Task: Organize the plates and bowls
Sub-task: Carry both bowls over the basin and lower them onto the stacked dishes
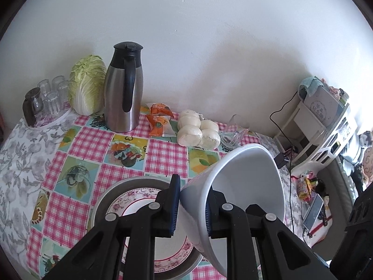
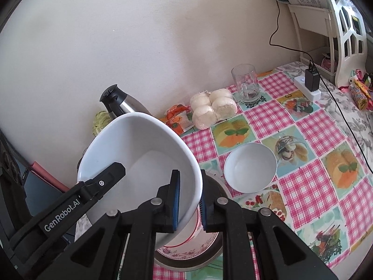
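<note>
Both grippers hold one large white bowl [image 1: 247,179] tilted in the air above a floral-rimmed plate [image 1: 137,197] that lies in a metal dish [image 1: 109,192]. My left gripper [image 1: 192,206] is shut on the bowl's rim, one finger inside and one outside. My right gripper [image 2: 189,201] is shut on the opposite rim of the same bowl [image 2: 142,154]; the left gripper's finger shows inside it. The plate [image 2: 186,248] and metal dish [image 2: 209,260] lie below. A smaller white bowl [image 2: 250,166] stands on the table to the right.
On the checked tablecloth [image 1: 163,154] along the wall: a steel thermos jug [image 1: 122,88], cabbage [image 1: 86,86], tray of glasses [image 1: 46,100], orange snack packets [image 1: 159,121], steamed buns [image 1: 198,128], a glass mug [image 2: 247,84]. A power strip with charger [image 2: 307,84] and white rack [image 2: 326,23] stand right.
</note>
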### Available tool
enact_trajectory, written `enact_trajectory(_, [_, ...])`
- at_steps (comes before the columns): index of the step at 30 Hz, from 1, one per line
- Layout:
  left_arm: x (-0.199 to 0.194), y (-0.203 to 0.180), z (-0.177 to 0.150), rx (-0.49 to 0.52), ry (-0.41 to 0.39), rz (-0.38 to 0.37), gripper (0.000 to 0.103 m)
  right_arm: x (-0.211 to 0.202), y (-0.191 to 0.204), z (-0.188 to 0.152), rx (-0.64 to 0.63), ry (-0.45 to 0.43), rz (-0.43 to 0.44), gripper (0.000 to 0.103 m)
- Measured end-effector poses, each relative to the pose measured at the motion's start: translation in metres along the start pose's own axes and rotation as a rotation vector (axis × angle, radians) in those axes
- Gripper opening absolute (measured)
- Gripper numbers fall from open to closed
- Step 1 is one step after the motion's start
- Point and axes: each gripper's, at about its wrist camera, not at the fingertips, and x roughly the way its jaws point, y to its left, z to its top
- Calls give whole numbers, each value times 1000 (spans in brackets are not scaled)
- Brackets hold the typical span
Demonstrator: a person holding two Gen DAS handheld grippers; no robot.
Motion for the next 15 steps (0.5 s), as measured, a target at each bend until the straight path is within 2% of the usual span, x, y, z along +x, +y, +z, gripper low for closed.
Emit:
enact_trajectory(9, [3,-8,-12,15,22,27,19,2,-16,-7,35,35,6,17])
enact_trajectory(15, [9,10,-23,-41,52,30,20,11,-14,-16,17,76,5,17])
